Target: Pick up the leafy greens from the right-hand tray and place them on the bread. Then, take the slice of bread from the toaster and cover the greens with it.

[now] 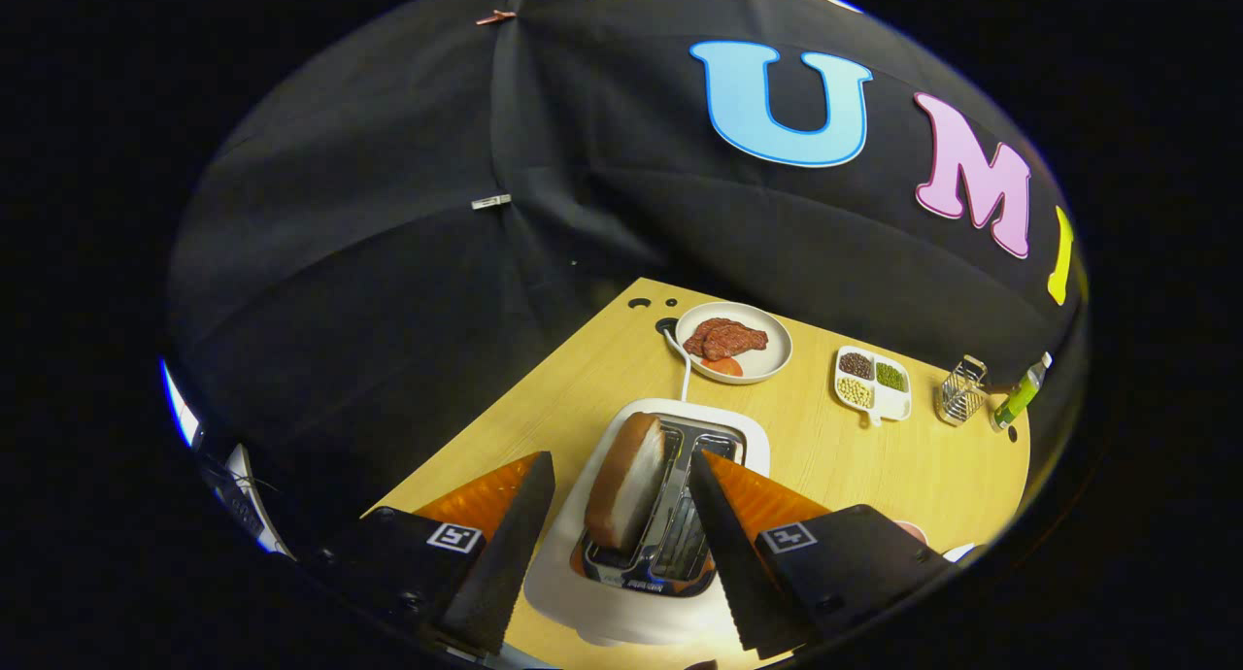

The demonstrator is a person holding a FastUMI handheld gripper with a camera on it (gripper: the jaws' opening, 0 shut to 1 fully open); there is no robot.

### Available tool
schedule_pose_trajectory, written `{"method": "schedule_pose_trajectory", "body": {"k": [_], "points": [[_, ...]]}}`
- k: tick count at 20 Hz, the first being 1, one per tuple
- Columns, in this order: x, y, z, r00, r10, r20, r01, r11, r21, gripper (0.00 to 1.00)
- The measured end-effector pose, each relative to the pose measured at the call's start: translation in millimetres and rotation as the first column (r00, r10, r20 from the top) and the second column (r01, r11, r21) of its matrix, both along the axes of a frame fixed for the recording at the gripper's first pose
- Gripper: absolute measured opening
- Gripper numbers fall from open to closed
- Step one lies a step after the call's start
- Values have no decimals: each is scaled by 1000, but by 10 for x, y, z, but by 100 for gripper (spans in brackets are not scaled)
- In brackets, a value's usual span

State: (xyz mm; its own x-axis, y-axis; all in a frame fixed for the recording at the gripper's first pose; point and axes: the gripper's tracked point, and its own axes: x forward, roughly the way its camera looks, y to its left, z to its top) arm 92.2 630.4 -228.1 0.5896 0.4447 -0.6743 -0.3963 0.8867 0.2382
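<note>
A wooden table (855,466) runs ahead of the tongs (621,495), whose fingers stand wide apart and hold nothing. Between them sits a white toaster (583,602), and a slice of bread (626,490) stands upright in its left slot, nearer the left finger (510,544) than the right one and touching neither. Beyond the toaster a white plate (772,359) carries slices of meat (726,338) and a piece of tomato (723,366). Farther off to the right lie a small divided dish of beans (872,384), a little wire holder (961,390) and a green bottle (1018,396).

The step in hand appears to be taking the bread from the toaster. To do it well, the tongs should probably shift slightly left so the slice sits midway between the fingers, come straight down along the slot, close on the broad faces above the toaster's rim, and lift vertically so the crust does not catch the metal guides.
</note>
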Motion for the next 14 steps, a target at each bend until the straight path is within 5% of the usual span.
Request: {"method": "schedule_pose_trajectory", "body": {"k": [4, 9, 14], "points": [[109, -44, -162, 999, -42, -32, 41, 998, -45, 79], [56, -48, -267, 993, -71, -93, 71, 997, -10, 22], [-21, -80, -189, 992, -78, -103, 82, 996, 34, 14]]}}
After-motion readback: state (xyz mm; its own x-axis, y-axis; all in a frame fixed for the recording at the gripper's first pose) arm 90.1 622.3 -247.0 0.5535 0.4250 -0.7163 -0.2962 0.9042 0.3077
